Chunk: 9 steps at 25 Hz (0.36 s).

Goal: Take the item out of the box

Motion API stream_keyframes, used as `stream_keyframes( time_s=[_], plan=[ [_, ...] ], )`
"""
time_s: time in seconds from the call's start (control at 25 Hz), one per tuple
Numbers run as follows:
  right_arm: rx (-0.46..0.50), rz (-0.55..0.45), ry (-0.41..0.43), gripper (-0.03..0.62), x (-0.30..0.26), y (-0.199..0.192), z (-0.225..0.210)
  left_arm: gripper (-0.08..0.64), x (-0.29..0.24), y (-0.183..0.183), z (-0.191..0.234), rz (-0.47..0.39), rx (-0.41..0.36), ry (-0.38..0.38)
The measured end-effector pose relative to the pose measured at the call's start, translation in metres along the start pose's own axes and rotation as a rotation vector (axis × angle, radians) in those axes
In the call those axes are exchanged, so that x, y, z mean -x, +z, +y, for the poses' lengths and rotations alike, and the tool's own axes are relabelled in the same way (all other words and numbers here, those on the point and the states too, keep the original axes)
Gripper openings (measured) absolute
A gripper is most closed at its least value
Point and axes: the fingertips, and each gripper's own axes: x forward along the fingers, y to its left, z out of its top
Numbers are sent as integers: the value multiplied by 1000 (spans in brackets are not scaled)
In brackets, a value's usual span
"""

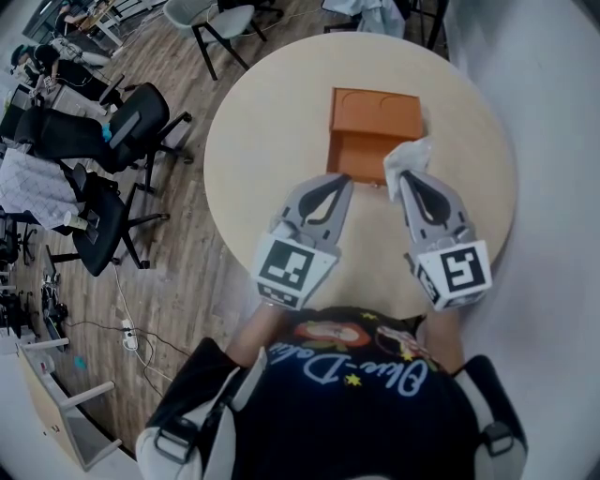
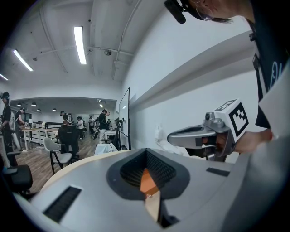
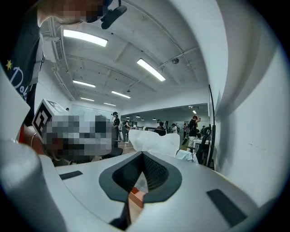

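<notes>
An orange box (image 1: 375, 114) lies on the round beige table (image 1: 272, 141), its drawer (image 1: 359, 155) pulled out toward me. My right gripper (image 1: 406, 180) is shut on a crumpled white paper item (image 1: 408, 159), held just above the drawer's right corner. In the right gripper view the white item (image 3: 154, 141) sticks up past the closed jaws of that gripper (image 3: 136, 190). My left gripper (image 1: 339, 183) rests at the drawer's front left edge with its jaws together. In its own view the left gripper (image 2: 147, 192) shows only a sliver of the orange box (image 2: 147, 181) between the pads.
Black office chairs (image 1: 122, 122) stand on the wooden floor left of the table. A grey chair (image 1: 220, 23) stands beyond its far edge. A white wall (image 1: 553, 112) runs along the right side. People stand far off in the room.
</notes>
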Motion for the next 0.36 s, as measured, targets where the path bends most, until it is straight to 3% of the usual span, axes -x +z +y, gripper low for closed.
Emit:
stream_keyframes(
  time_s=[0.36],
  plan=[
    [7,-9,3,-3,1,0,-1,-15,-2,-2,-1,1,-1,3]
  ],
)
